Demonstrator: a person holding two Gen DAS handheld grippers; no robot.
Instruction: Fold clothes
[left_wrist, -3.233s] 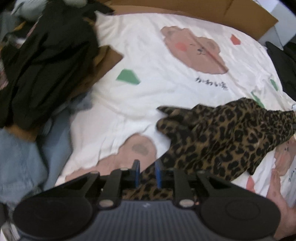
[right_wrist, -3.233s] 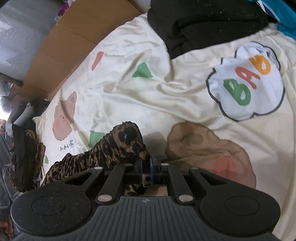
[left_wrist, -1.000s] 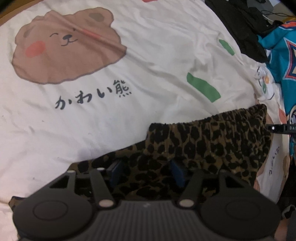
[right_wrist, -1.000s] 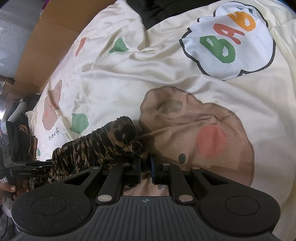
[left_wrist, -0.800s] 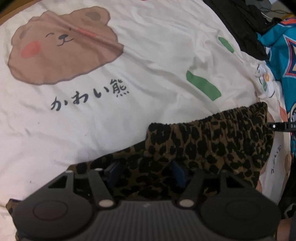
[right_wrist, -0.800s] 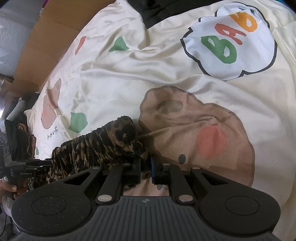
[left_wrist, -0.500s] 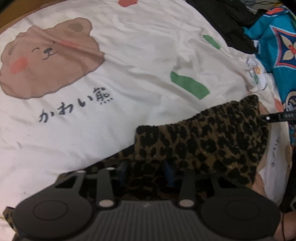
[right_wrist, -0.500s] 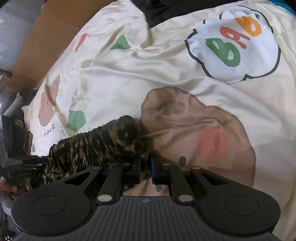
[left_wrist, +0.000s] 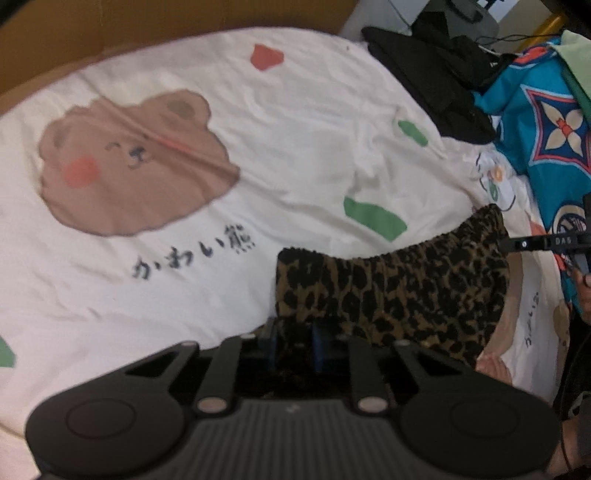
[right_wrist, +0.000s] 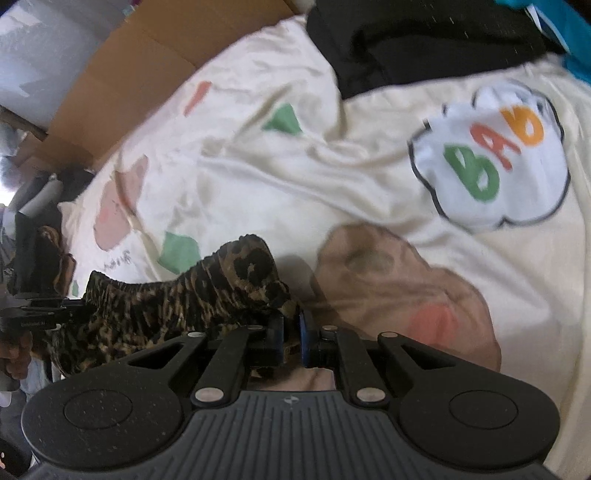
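Now leopard-print garment (left_wrist: 399, 291) between (left) claw (left_wrist: 293, 345)

One leopard-print garment (left_wrist: 399, 291), two grippers: left gripper (left_wrist: 293, 349), right gripper (right_wrist: 291, 330).

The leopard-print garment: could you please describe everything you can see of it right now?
The leopard-print garment is soft, thin-looking fabric, tan-brown with black spots, with a gathered, ruffled band along its top edge. It hangs bunched and stretched between both grippers above the cream bear-print sheet. The right gripper is shut on one end; the left gripper is closing on the other, with cloth between its jaws.
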